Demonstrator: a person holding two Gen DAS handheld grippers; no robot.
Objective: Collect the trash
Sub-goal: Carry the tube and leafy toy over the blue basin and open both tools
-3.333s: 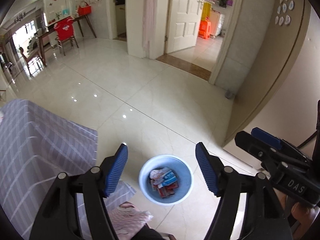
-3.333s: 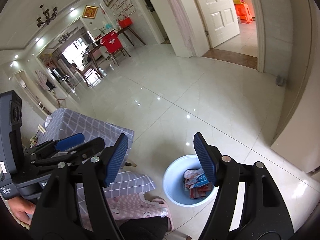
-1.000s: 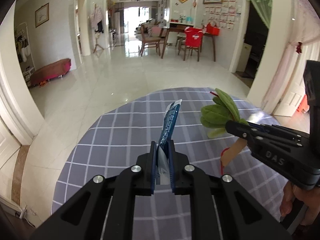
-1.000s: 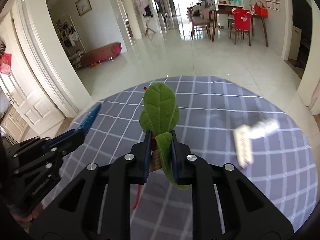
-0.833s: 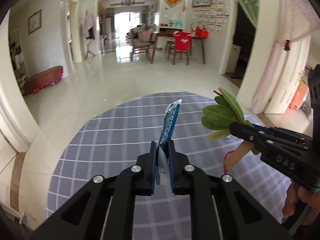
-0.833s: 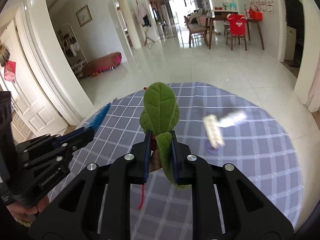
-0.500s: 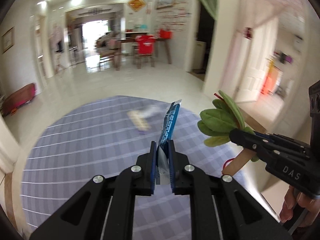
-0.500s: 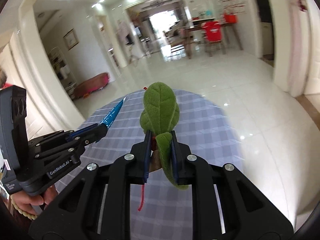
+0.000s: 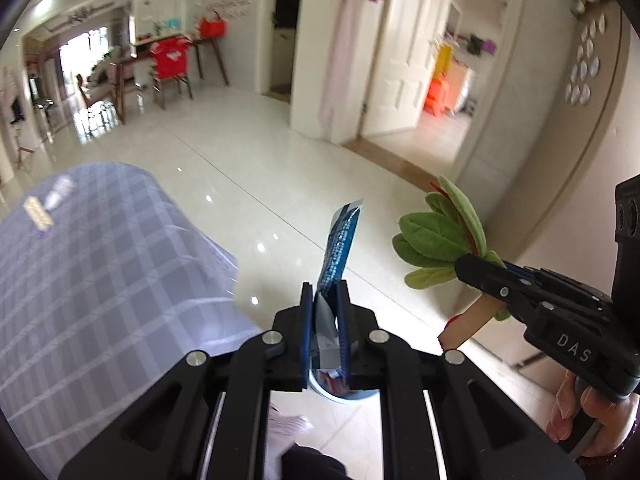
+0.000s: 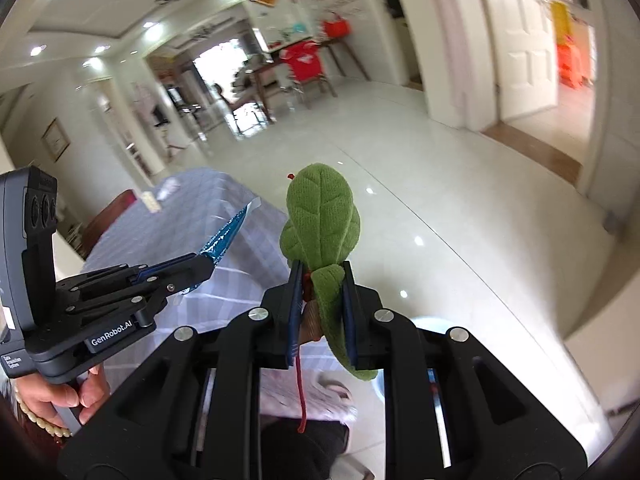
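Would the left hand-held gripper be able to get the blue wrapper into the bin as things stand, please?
Probably yes. The left hand-held gripper, shut on the blue wrapper, hangs above the bin, which peeks out just below its fingers. Nothing visible lies between; the plush leaf sits off to the right.

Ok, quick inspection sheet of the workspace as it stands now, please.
Surface: checked tablecloth, one small wrapper left on it.
Job's things: blue wrapper; green plush leaf; bin on the floor, mostly hidden behind the left gripper.
Clutter: nothing seen.
Grippers: left gripper shut on blue wrapper; right gripper shut on green plush leaf.
Cables: nothing seen.
Surroundings: tiled floor, open white door, red chair.
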